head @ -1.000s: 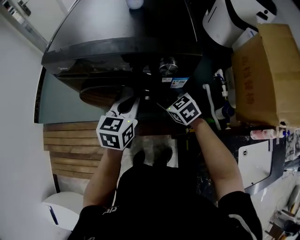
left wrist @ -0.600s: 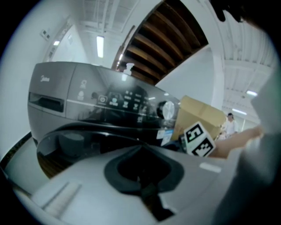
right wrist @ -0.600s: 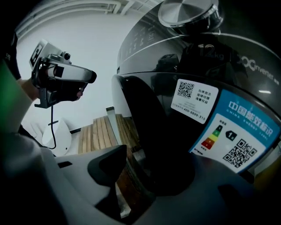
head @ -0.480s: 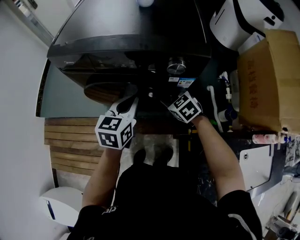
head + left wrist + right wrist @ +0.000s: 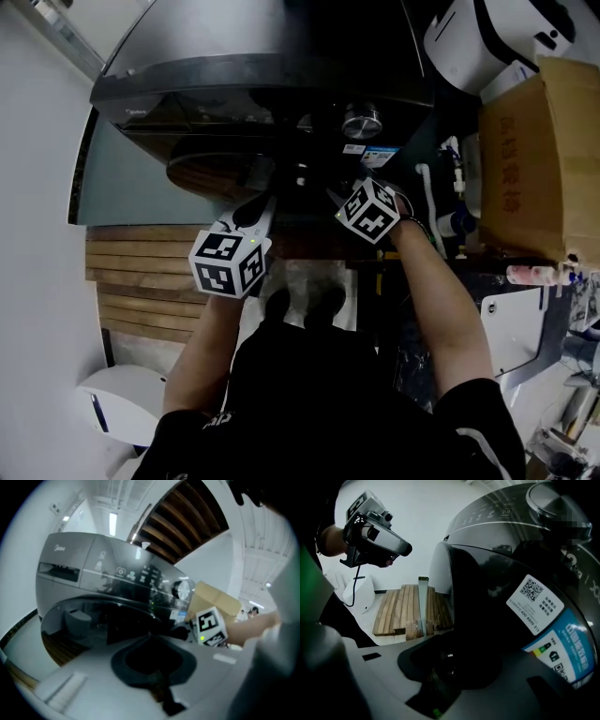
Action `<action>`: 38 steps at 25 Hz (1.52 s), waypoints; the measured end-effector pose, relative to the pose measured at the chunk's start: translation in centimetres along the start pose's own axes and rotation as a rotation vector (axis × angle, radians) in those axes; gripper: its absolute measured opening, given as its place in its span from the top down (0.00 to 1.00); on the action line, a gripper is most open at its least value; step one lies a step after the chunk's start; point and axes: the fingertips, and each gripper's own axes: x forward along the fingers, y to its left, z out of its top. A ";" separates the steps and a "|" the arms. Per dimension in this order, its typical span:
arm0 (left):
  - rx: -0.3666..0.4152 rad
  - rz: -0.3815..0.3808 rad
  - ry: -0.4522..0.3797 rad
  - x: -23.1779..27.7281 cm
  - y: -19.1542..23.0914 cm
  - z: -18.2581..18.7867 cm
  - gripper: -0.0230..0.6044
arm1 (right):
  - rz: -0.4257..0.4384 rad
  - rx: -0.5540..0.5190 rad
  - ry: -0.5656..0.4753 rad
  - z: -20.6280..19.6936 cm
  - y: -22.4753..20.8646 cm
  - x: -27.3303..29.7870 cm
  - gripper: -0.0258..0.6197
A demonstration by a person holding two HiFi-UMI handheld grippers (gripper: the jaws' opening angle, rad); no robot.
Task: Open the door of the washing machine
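Note:
The dark grey washing machine (image 5: 262,84) fills the top of the head view, its round glass door (image 5: 211,173) facing me. My right gripper (image 5: 330,195) reaches to the door's right edge below the dial (image 5: 361,120). In the right gripper view the door's dark rim (image 5: 487,602) sits right at the right gripper (image 5: 440,667), whose jaws are closing round that edge; the pads are hidden in the dark. My left gripper (image 5: 263,200) hangs shut and empty in front of the door glass (image 5: 93,620), not touching it.
A cardboard box (image 5: 539,159) and a white appliance (image 5: 478,37) stand to the machine's right, with hoses between. Wooden slats (image 5: 141,281) lie on the floor at the left, and a white device (image 5: 122,403) sits near my feet.
My right gripper has rolled and edged up against the door's right edge. The left gripper has sunk a little and stays shut.

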 end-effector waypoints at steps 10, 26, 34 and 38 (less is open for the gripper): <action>-0.013 -0.011 -0.011 -1.4 -0.7 -0.3 0.95 | -0.034 0.059 0.005 -0.1 0.0 0.2 0.76; -0.020 0.064 -0.005 -4.8 1.0 -2.3 0.95 | -0.111 0.145 -0.030 0.0 -0.1 -0.1 0.75; 0.012 0.017 0.008 -5.6 2.1 -2.5 0.95 | -0.151 0.211 -0.026 0.1 -0.2 0.2 0.72; 0.024 -0.015 0.006 -6.5 2.9 -3.1 0.95 | -0.182 0.228 -0.012 0.0 -0.4 0.3 0.70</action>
